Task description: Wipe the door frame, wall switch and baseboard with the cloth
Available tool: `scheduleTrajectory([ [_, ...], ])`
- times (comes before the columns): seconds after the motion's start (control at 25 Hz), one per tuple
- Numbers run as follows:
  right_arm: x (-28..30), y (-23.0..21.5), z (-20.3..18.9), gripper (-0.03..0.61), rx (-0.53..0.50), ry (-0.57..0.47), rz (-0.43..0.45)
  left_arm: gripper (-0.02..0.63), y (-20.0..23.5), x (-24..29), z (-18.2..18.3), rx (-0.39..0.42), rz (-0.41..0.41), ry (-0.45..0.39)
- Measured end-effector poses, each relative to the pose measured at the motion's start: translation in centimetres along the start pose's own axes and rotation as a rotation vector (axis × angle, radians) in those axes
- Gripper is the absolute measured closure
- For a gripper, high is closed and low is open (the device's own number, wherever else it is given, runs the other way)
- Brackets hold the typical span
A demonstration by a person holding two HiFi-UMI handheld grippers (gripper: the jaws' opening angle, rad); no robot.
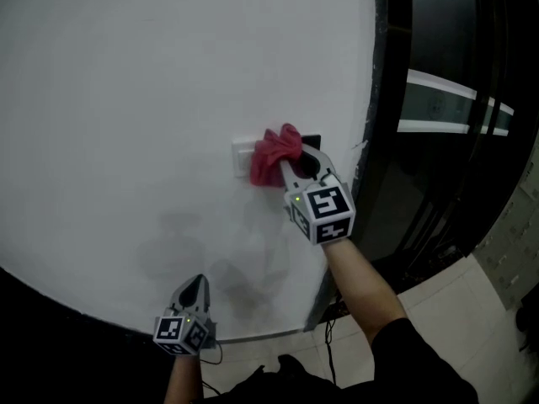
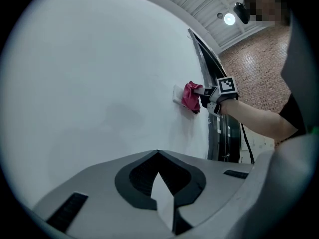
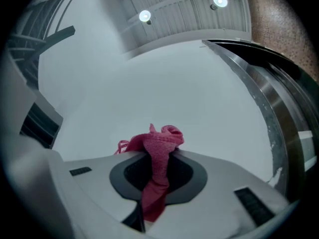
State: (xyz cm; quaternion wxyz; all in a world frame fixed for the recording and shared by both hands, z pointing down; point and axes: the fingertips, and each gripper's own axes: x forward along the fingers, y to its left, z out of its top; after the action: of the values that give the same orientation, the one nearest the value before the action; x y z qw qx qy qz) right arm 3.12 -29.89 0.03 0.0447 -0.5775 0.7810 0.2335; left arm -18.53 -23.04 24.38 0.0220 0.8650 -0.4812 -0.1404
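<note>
Nearest and lowest, the left gripper: jaws pressed together, tips meeting, nothing between them. Aimed at bare white wall; touching it or not, impossible to tell.

Higher and to the right, the right gripper: fingers clamped on a red cloth, one strip pinched down the hollow between them, a loose bunch spilling past the tips. Cloth pressed onto the wall switch, covering its right part and leaving the pale left edge of the plate bare.

Shown only by the right gripper view: the fold of cloth caught deep between the jaws, and two ceiling lights overhead. Shown only by the left gripper view: the switch in profile, standing slightly proud of the wall with the cloth bunched on it, a bare forearm behind the right gripper, and a brick wall far beyond. Shown only by the head view: both grippers at once, well apart, and pale floor tiles at lower right.

Wide bare wall left of the switch and above it. Much tighter on the right: near the switch, the wall's edge and the dark door frame, with black glazing past it.
</note>
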Motion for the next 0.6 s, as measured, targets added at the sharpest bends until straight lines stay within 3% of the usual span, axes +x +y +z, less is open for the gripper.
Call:
scheduleTrajectory([
  [0.28, 2.0, 1.4, -1.1, 0.526, 0.009, 0.022, -0.006, 0.62, 2.6, -1.9, -0.1, -0.005, 0.071, 0.002],
  [0.44, 1.7, 2.2, -2.0, 0.526, -0.053, 0.021, -0.03, 0.62, 3.0, -2.5, -0.5, -0.018, 0.081, 0.02],
  [0.6, 1.4, 2.5, -3.5, 0.526, -0.044, 0.058, -0.021, 0.62, 2.7, -2.4, -1.1, -0.021, 0.073, 0.038],
])
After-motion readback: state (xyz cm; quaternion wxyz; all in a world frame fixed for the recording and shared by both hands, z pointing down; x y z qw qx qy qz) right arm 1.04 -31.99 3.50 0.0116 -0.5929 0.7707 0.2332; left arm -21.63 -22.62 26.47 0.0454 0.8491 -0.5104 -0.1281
